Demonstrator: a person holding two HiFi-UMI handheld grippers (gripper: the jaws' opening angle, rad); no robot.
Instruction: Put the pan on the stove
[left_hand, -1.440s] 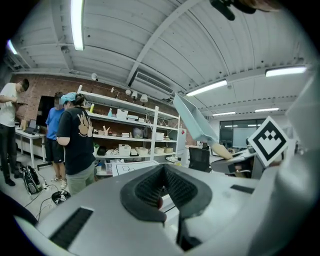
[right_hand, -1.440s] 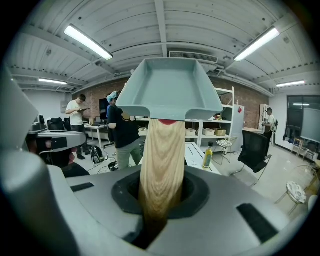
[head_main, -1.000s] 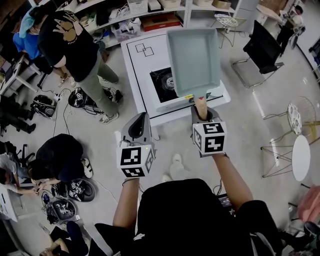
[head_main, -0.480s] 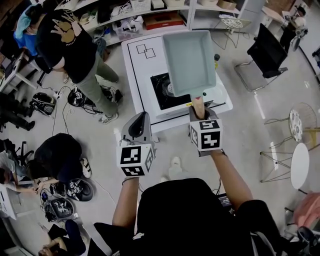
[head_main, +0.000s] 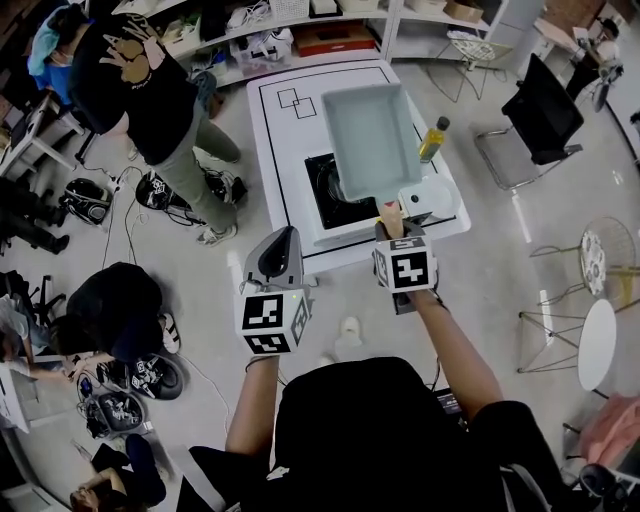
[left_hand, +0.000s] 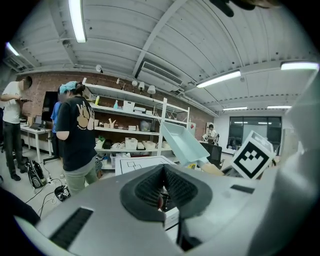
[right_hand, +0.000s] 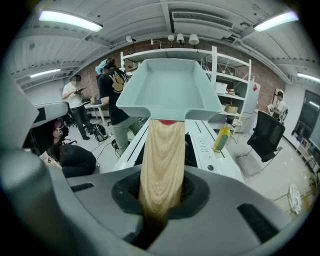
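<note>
Lowered since the earlier frame, the square pan (head_main: 372, 140) hangs above the stove (head_main: 322, 187), unseated. Head view: its long axis runs away from the person, wooden handle (head_main: 391, 213) nearest. Left gripper view: left gripper (left_hand: 162, 192) closed, empty. Right gripper view: right gripper (right_hand: 159, 202) clamps the wooden handle; end-held, the square pan may twist and land off-burner.

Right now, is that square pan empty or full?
Empty: in the head view the pan shows a bare pale inside, nothing in it.
</note>
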